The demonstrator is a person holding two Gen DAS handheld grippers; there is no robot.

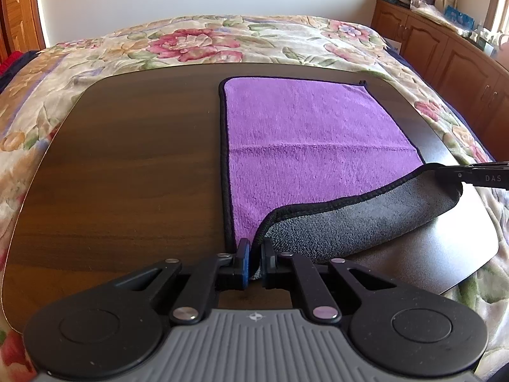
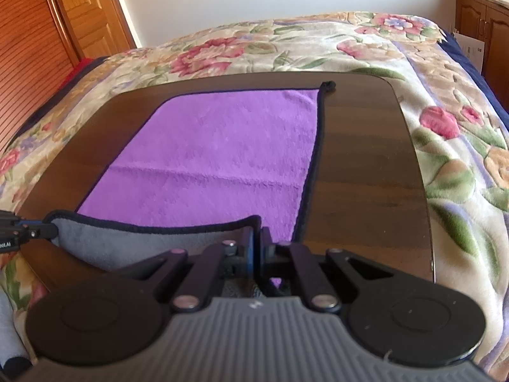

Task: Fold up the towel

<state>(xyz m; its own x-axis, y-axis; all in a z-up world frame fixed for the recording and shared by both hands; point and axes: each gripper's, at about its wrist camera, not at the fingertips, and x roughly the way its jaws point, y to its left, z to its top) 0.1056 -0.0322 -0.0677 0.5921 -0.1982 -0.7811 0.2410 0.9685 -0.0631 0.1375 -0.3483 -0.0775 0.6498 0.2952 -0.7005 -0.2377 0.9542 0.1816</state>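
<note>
A purple towel (image 1: 305,133) with a black hem and grey underside lies on a dark wooden tray table (image 1: 127,165). Its near edge is lifted and curled over, showing the grey side (image 1: 350,219). My left gripper (image 1: 256,248) is shut on the towel's near left corner. My right gripper (image 2: 257,238) is shut on the near right corner; it shows in the left wrist view (image 1: 445,172) at the right. The towel (image 2: 222,146) and table (image 2: 366,175) also show in the right wrist view, with the left gripper (image 2: 47,226) at the left edge.
The table sits on a bed with a floral blanket (image 1: 197,41). Wooden cabinets (image 1: 445,44) with clutter on top stand at the right. A wooden door (image 2: 79,9) is at the left. A hanging loop (image 2: 329,85) sits at the towel's far right corner.
</note>
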